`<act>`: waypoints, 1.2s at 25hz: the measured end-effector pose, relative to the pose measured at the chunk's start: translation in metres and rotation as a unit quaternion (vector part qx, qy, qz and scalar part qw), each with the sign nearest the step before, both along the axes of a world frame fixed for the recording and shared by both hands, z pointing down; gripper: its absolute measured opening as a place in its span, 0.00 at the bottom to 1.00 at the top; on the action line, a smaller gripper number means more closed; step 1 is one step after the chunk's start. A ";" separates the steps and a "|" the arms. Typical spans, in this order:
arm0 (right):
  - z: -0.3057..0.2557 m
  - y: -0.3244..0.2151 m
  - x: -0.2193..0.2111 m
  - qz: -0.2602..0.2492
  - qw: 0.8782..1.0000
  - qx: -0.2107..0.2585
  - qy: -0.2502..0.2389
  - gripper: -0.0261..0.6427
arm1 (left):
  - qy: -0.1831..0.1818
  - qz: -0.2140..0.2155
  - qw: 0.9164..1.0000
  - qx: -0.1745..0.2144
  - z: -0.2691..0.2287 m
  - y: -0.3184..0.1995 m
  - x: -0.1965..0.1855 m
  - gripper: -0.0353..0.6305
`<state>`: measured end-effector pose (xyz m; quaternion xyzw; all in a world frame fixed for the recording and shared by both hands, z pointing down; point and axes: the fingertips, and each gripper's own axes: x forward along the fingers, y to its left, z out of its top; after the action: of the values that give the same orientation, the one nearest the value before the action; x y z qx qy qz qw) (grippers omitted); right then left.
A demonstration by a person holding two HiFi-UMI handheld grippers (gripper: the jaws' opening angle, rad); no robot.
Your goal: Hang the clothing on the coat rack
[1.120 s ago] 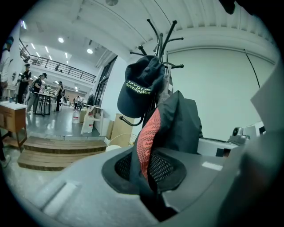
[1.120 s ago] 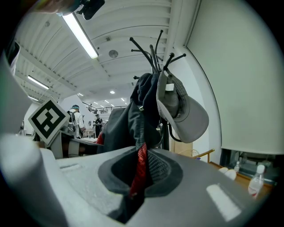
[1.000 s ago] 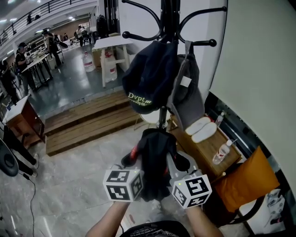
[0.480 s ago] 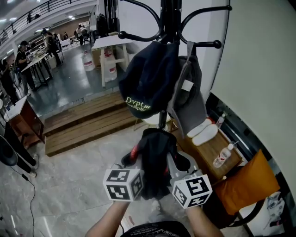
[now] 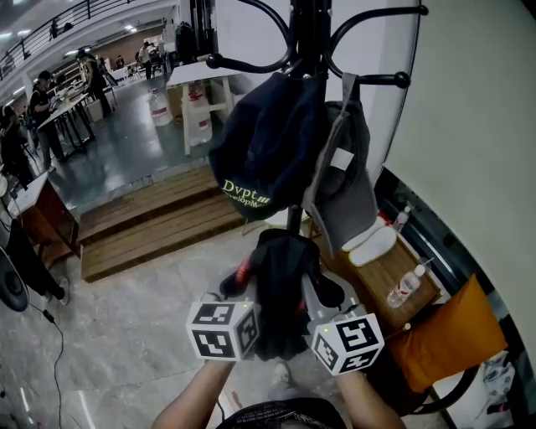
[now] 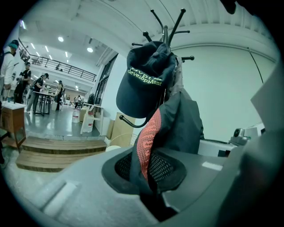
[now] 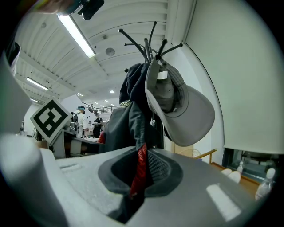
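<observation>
**Mia:** Where is the black piece of clothing with red net trim (image 5: 280, 289)?

**Ben:** It is bunched up low down, right in front of the pole of the black metal coat rack (image 5: 303, 25). It hangs below the two caps and is not on any hook yet.

**Mia:** Who is holding it?

**Ben:** Both grippers. The left gripper (image 6: 150, 177) is pinched tight on the cloth, and so is the right gripper (image 7: 137, 177). They are side by side, with the cloth between them.

**Mia:** What is on the rack?

**Ben:** A dark blue cap with green letters (image 5: 268, 142), and a grey cap (image 5: 347, 184) just beside it.

**Mia:** So what step is this?

**Ben:** I think it is the carrying-up step. Next, the clothing must go much higher, past the caps, to a bare hook with a ball on its end (image 5: 243, 63). It must loop over the hook before the grippers let go.
</observation>
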<state>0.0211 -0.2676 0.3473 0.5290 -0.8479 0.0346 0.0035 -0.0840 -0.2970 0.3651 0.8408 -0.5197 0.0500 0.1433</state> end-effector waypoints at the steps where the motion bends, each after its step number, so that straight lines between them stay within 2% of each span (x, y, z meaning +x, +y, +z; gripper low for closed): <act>1: 0.000 -0.002 0.000 0.000 1.000 0.000 0.000 0.08 | 0.000 0.000 1.000 0.000 0.000 -0.002 0.001 0.10; 30: 0.007 -0.050 -0.003 -0.021 1.000 -0.001 -0.006 0.08 | -0.010 -0.011 1.000 0.000 0.005 -0.047 0.003 0.10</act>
<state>0.0179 -0.3179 0.3548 0.5110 -0.8587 0.0387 -0.0005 -0.0809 -0.3441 0.3704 0.8343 -0.5305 0.0573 0.1388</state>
